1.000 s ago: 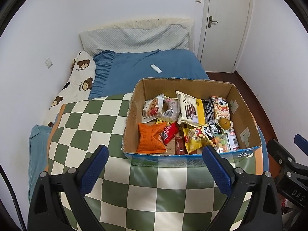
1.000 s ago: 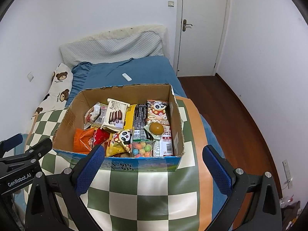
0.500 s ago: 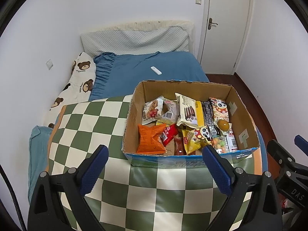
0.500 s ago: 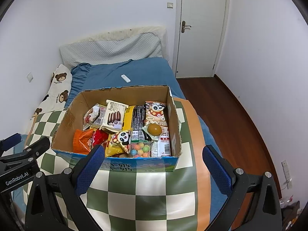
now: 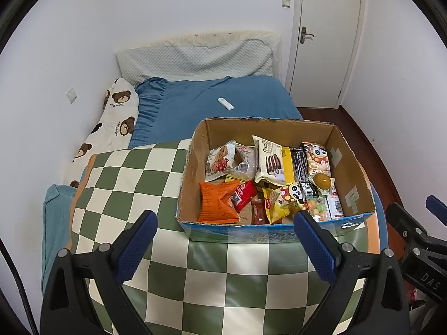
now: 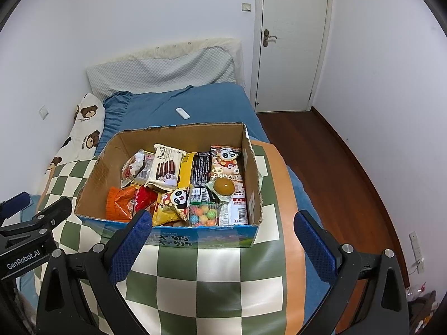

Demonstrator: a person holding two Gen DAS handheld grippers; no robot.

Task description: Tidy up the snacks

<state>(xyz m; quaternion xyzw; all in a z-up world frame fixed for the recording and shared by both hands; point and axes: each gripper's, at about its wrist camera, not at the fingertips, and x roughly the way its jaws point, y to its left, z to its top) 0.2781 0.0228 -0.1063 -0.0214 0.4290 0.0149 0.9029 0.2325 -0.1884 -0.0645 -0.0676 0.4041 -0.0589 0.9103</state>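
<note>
A cardboard box full of several snack packets sits on a green-and-white checked mat on the bed. Inside lie an orange packet, a white cookie pack, a yellow panda packet, a bag of coloured candies and a round amber jelly. My left gripper hovers open in front of the box. My right gripper is also open, at the box's near wall, with nothing held.
Beyond the box the blue bedsheet carries a small white remote. A bear-print pillow lies left by the wall. A white door and wooden floor are to the right.
Both views have pulled back and risen slightly, so the box looks a little smaller and farther. Nothing in the box has moved. Both grippers stay open.
</note>
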